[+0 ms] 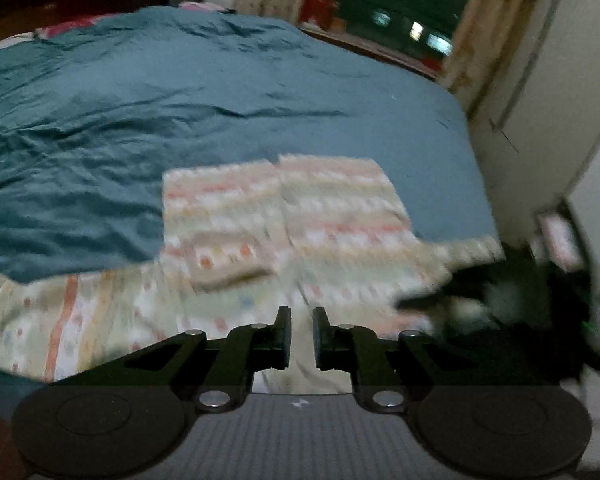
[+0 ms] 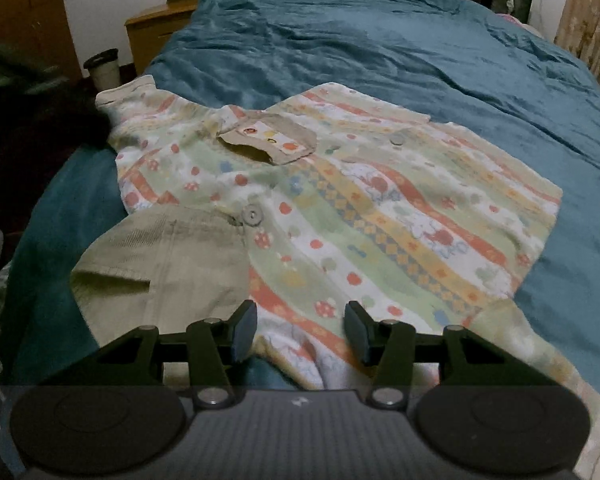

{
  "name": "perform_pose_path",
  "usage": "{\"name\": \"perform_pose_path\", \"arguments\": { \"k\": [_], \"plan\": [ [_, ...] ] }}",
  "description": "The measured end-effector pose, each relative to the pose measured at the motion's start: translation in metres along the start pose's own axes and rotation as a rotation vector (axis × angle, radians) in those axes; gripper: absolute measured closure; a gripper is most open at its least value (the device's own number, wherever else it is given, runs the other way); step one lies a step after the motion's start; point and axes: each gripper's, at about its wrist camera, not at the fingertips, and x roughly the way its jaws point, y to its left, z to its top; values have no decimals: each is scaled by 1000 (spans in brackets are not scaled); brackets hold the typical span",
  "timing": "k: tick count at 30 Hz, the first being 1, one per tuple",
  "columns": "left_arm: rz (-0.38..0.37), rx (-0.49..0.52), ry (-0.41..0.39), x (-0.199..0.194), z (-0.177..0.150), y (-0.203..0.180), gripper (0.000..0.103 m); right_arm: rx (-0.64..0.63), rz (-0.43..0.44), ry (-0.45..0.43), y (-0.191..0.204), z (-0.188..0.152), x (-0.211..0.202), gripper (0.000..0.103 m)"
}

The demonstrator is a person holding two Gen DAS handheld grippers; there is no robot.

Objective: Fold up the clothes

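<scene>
A child's button shirt [image 2: 340,216] with pastel stripes and fruit prints lies spread on the teal bedspread [image 2: 380,52]. Its beige collar [image 2: 168,264] faces my right gripper, and a beige chest pocket [image 2: 272,140] shows farther off. My right gripper [image 2: 300,334] is open, just above the shirt's near edge, holding nothing. In the left wrist view the shirt [image 1: 284,224] is blurred. My left gripper [image 1: 301,336] hovers over its near part with the jaws a narrow gap apart and nothing between them. The right gripper [image 1: 500,304] shows as a dark blur at the shirt's right.
The bedspread [image 1: 180,100] covers a large bed. A wooden nightstand [image 2: 156,36] and a cup [image 2: 104,66] stand beyond the bed's far left corner. A window with curtains [image 1: 476,40] and a white cabinet [image 1: 548,80] lie past the bed.
</scene>
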Motion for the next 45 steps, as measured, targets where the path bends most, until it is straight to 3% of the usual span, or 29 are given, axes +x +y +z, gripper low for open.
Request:
{"name": "perform_pose_path", "arguments": {
  "k": [4, 10, 18, 25, 31, 39, 41, 43, 45],
  "plan": [
    [8, -93, 21, 50, 9, 6, 91, 31, -7, -15, -7, -6, -16, 53],
    [18, -121, 102, 97, -11, 2, 92, 106, -43, -48, -25, -18, -42, 53],
    [36, -88, 70, 86, -15, -7, 92, 252, -181, -89, -66, -42, -71, 53],
    [37, 0, 109, 88, -25, -28, 90, 496, -376, -76, -137, -92, -83, 53],
    [-6, 23, 105, 76, -31, -41, 89, 686, -462, -75, -188, -134, -90, 53],
    [7, 57, 128, 74, -35, -49, 88, 867, -353, -76, -225, -169, -74, 52],
    [16, 60, 129, 74, -35, -50, 85, 891, -327, -88, -226, -174, -72, 56],
    [22, 68, 123, 73, -33, -51, 81, 895, -316, -100, -223, -175, -74, 87],
    [21, 76, 112, 71, -30, -53, 80, 888, -321, -111, -219, -173, -80, 95]
  ]
}}
